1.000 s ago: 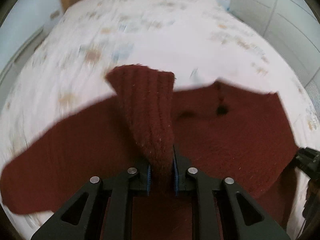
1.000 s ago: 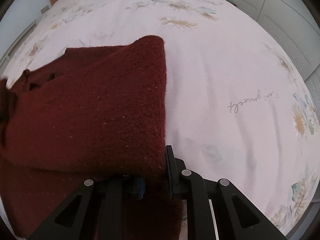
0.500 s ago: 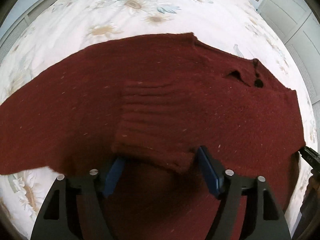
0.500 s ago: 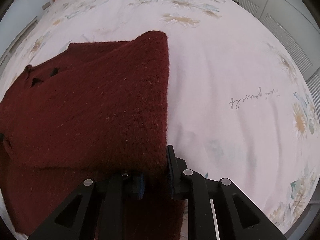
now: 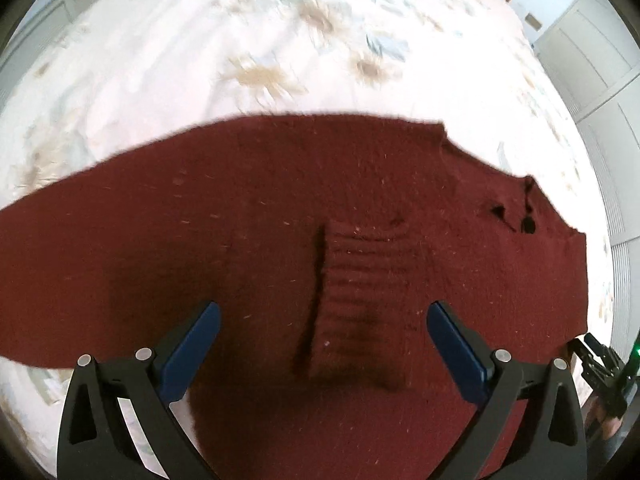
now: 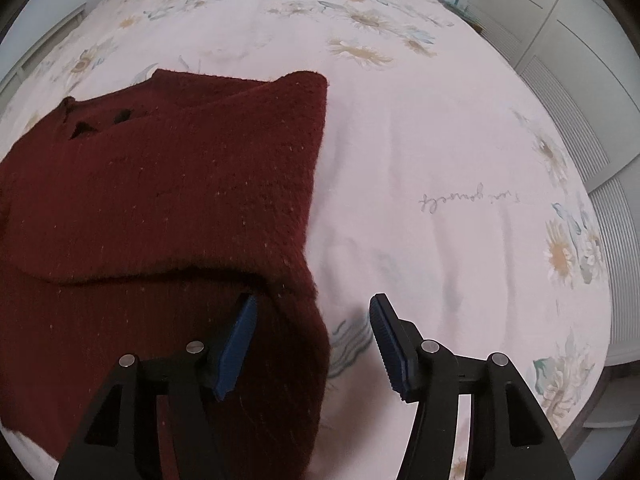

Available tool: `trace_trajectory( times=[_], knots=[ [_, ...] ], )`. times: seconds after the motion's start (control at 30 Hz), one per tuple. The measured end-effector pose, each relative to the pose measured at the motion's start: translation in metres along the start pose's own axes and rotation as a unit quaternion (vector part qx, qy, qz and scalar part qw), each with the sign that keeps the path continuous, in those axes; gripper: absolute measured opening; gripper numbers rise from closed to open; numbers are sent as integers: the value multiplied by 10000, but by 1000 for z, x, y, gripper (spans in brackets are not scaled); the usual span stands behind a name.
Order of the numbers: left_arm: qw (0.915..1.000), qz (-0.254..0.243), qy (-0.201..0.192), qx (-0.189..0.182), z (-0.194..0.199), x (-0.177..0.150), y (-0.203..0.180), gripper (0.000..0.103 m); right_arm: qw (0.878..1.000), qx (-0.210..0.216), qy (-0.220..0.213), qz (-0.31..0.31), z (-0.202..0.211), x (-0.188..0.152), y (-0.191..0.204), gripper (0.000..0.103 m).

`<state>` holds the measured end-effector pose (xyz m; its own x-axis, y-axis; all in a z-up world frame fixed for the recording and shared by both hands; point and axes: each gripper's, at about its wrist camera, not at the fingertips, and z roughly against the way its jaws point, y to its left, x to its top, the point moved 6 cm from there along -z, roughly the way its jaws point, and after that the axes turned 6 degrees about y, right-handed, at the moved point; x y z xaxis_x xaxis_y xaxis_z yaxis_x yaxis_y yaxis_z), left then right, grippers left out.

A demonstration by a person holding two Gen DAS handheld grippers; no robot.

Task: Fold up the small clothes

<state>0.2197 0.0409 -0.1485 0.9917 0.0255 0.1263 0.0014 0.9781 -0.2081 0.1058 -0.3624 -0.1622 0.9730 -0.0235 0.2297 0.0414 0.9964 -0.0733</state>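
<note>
Under everything you've got the bed (image 6: pixel 420 152), its pale floral cover filling both views, with a line of handwriting printed on it out to the right of your right gripper. White cupboard doors (image 6: pixel 560 40) run along the far right edge of the room.

On the cover lies the dark red knitted sweater (image 5: pixel 280 208), spread wide across the left wrist view, neckline with its small opening over at the right. From the right wrist view you see it (image 6: pixel 160 184) occupying the left half of the bed, one side folded over onto the body so a thick doubled edge runs down the middle of the frame.

Next, the ribbed cuff (image 5: pixel 360 288) of the sleeve: it's lying flat on top of the sweater's body, just beyond your left gripper (image 5: pixel 320 344).

That left gripper's jaws have just been opening and now stand wide apart, blue pads clear of the knit on both sides (the cuff sits loose between and ahead of them, nothing pinched).

Your right gripper (image 6: pixel 312 340) has jaws that have just been opening too, now parted about halfway. The folded edge of the sweater hangs between them, against the left pad, while the right pad is over bare cover.
</note>
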Motion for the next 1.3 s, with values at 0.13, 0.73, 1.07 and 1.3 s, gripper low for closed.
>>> trace_trajectory(
  times=[0.13, 0.73, 1.07, 1.3],
  knots=[
    [9991, -38, 302, 309, -34, 3, -5, 101, 9999, 66, 36, -96, 2, -6, -8, 61],
    [9893, -1063, -882, 472, 17, 13, -48, 11, 9958, 578, -196, -682, 21, 13, -28, 72],
    [9880, -1023, -749, 882, -4, -4, -28, 11, 9913, 999, 263, -810, -32, 64, 3, 76],
    [9869, -1076, -711, 971, -11, -8, -22, 11, 9930, 846, 168, -804, -30, 60, -1, 18]
  ],
)
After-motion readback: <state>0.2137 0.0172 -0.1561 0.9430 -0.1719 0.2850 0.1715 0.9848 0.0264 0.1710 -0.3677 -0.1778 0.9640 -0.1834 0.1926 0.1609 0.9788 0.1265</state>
